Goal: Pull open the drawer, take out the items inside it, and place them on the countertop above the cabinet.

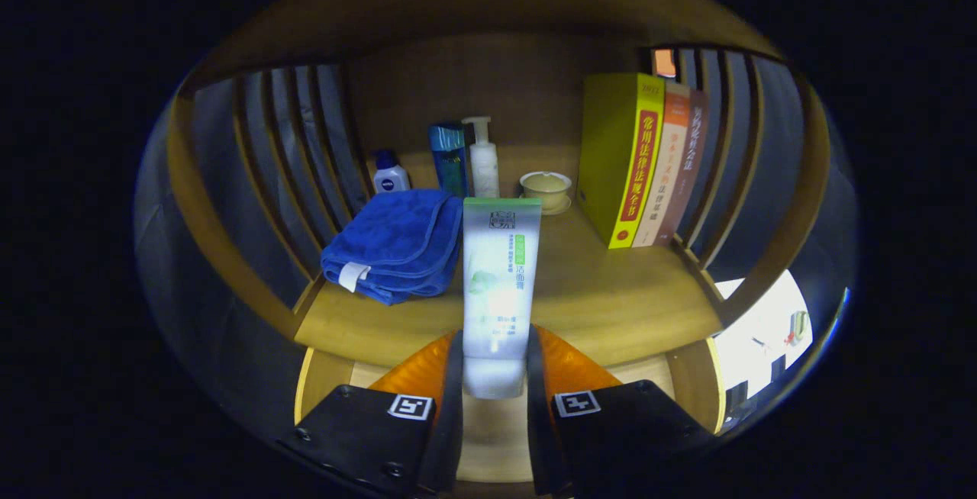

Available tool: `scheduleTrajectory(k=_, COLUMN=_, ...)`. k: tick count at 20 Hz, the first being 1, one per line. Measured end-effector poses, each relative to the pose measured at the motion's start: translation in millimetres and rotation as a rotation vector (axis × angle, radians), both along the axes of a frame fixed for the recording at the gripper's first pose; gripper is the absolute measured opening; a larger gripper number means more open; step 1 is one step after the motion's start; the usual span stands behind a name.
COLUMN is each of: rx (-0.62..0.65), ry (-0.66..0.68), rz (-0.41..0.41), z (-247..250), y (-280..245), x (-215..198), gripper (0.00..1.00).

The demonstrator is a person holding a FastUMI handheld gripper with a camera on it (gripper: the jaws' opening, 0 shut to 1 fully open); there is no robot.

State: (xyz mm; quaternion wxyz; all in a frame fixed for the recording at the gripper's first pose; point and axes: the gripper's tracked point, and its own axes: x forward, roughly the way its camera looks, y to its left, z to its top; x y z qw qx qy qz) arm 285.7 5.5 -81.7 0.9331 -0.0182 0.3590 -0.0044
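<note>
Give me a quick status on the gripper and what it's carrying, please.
Gripper shut on white-and-green squeeze tube, held upright. Wooden countertop just ahead. Folded blue towel close beside tube; bare space toward yellow book.

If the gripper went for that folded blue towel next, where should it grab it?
A judgement: take the blue towel at its near rounded fold, coming from the front and slightly above; the layers stack there. The wall slats crowd its far side. First the gripper, now shut on the white tube, must set that down.
</note>
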Motion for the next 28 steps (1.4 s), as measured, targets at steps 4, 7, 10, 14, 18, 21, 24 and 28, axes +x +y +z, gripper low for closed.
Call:
scheduleTrajectory(k=4, rx=0.020, ry=0.090, rz=-0.044, z=-32, y=-5, x=23, gripper=0.44)
scheduleTrajectory(k=7, rx=-0.007, ry=0.129, rz=-0.061, z=-48, y=-11, x=31, gripper=0.44)
scheduleTrajectory(k=10, rx=0.003, ry=0.137, rz=-0.070, z=-61, y=-10, x=37, gripper=0.45)
scheduleTrajectory(k=14, rx=-0.006, ry=0.126, rz=-0.072, z=-67, y=-13, x=42, gripper=0.50)
scheduleTrajectory(k=18, rx=-0.034, ry=0.117, rz=-0.049, z=-66, y=-14, x=40, gripper=0.60)
scheduleTrajectory(k=21, rx=-0.025, ry=0.113, rz=-0.053, z=-61, y=-14, x=36, gripper=0.76)
scheduleTrajectory(k=24, rx=-0.025, ry=0.083, rz=-0.065, z=-46, y=-19, x=30, gripper=0.96)
scheduleTrajectory(k=28, rx=0.015, ry=-0.031, rz=-0.066, z=-3, y=-16, x=7, gripper=0.98)
